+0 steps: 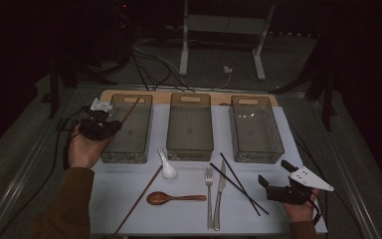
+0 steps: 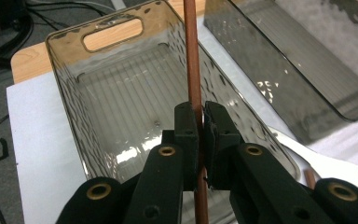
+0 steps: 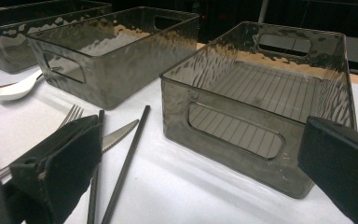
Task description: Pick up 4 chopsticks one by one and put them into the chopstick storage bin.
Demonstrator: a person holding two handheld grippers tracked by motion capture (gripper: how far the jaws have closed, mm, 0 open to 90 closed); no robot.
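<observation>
My left gripper (image 1: 110,124) is shut on a reddish-brown chopstick (image 1: 131,108), held over the left edge of the left smoky bin (image 1: 124,154). In the left gripper view the chopstick (image 2: 193,70) runs upright between the closed jaws of the gripper (image 2: 200,123), above that bin (image 2: 70,70). A second brown chopstick (image 1: 139,199) lies slanted on the white mat. At the front right, my right gripper (image 1: 273,173) rests open near the mat's corner. The right gripper view shows its jaws spread wide with nothing between them, facing the right bin (image 3: 261,84).
Middle bin (image 1: 189,127) and right bin (image 1: 256,129) stand in a row behind the cutlery. On the mat lie a white spoon (image 1: 168,168), a wooden spoon (image 1: 174,198), a fork (image 1: 209,191), a knife (image 1: 220,191) and two black chopsticks (image 1: 238,189). Cables trail behind the table.
</observation>
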